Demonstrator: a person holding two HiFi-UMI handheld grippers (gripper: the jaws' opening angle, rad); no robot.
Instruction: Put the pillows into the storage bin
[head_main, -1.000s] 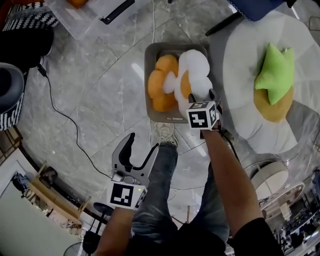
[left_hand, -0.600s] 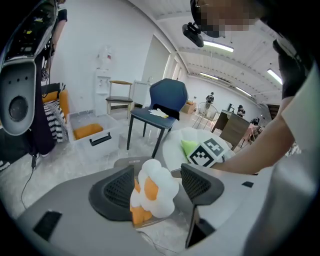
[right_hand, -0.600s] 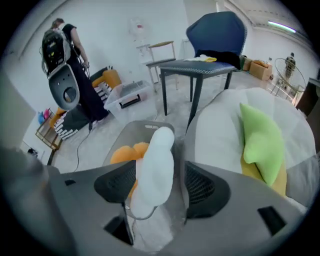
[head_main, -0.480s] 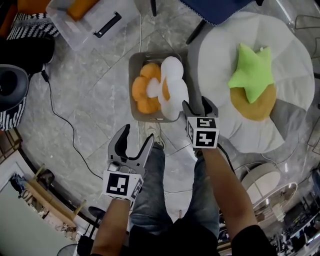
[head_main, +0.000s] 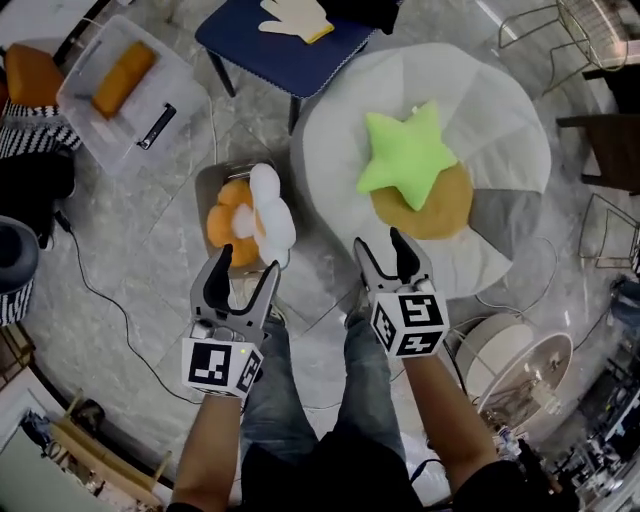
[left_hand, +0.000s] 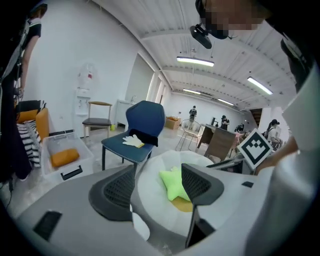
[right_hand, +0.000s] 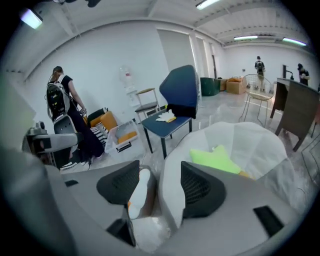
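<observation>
The grey storage bin stands on the floor and holds an orange flower pillow and a white pillow. A green star pillow lies on an orange round pillow on the white beanbag. My left gripper is open and empty, just in front of the bin. My right gripper is open at the beanbag's near edge; its jaws have just been closing a little, with nothing between them. The star pillow shows between the left jaws, far beyond them, and the star pillow also appears in the right gripper view.
A blue chair carrying a white glove stands behind the bin. A clear plastic box with an orange item sits at the far left. A black cable runs across the floor. Wire chairs stand at the right.
My right gripper has drawn back from the white pillow, which stays in the bin. Both grippers have risen and now sit nearer the person.
</observation>
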